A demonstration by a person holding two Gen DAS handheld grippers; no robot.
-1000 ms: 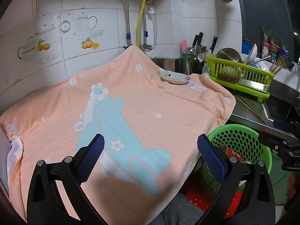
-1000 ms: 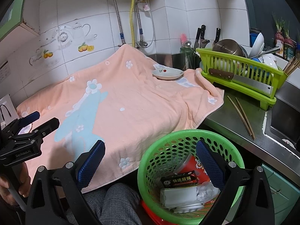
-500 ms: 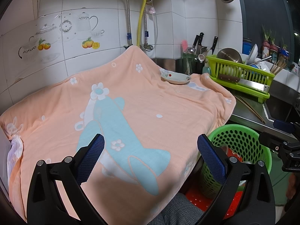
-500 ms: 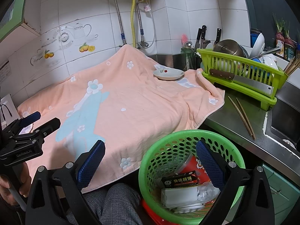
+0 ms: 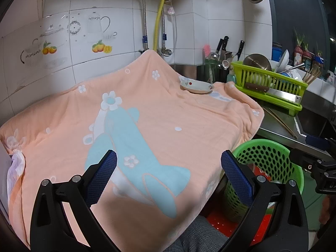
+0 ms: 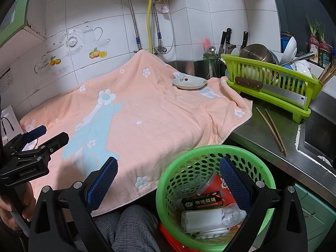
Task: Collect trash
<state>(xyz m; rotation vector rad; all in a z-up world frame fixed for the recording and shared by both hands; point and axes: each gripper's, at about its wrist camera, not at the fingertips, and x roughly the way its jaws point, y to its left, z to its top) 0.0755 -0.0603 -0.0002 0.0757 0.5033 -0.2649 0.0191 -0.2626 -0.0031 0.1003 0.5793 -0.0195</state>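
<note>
We hold our right tongs (image 6: 167, 177) spread wide with nothing between the pads, hovering over the green basket (image 6: 178, 168). The basket's rim sits between the fingers, and the trash lies inside it at about 6 o'clock from the tongs: a black battery pack (image 6: 202, 201), a white container (image 6: 201, 218) and a red wrapper (image 6: 224, 187). Our left tongs (image 5: 168, 175) are also fully open and empty, above the peach towel (image 5: 147, 115) covering the surface. From the left view the basket (image 5: 271, 153) stands at 3 o'clock, just off the towel's edge. A small dish (image 6: 189, 83) rests on the towel at 12 o'clock, beside the green dish rack (image 6: 271, 82).
</note>
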